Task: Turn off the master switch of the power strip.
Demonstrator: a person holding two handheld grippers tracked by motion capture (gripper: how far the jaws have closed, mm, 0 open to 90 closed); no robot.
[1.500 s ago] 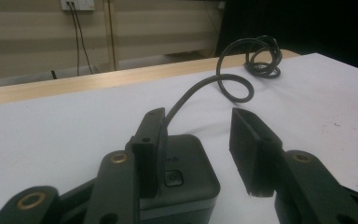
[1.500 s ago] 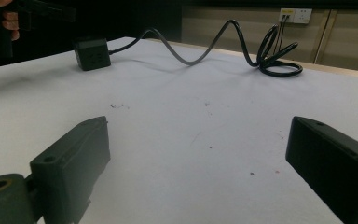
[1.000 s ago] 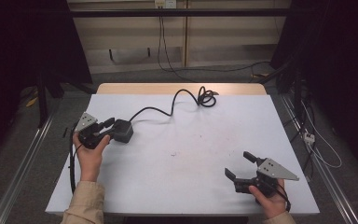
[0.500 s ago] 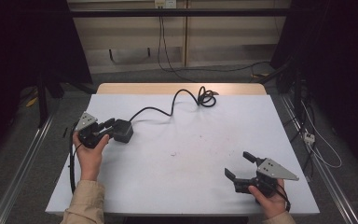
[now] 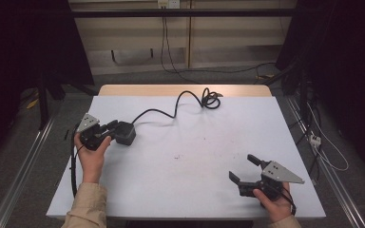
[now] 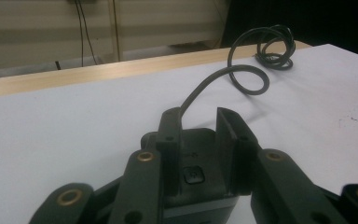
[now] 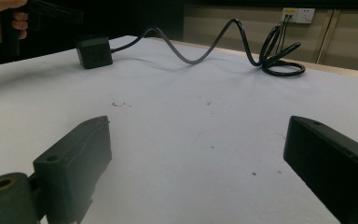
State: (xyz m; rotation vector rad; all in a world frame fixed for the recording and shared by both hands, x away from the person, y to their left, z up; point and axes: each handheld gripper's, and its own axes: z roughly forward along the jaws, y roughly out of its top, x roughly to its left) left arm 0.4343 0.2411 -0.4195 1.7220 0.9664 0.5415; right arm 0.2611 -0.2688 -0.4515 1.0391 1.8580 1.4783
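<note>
1. At left, we see the left tongs (image 5: 108, 129) with jaws that have just been closing, now pressed on both flanks of the black power adapter (image 5: 123, 132), which rests on the white surface (image 5: 190, 161).
2. At centre, its cable (image 5: 171, 113) runs to a coil (image 5: 210, 99) near the far edge; we judge the grasp made and any lifting or moving not yet begun.
3. At right, the right tongs (image 5: 246, 168) stand wide open and empty.
4. The adapter's marking and the cable's far end are hard to make out.
</note>
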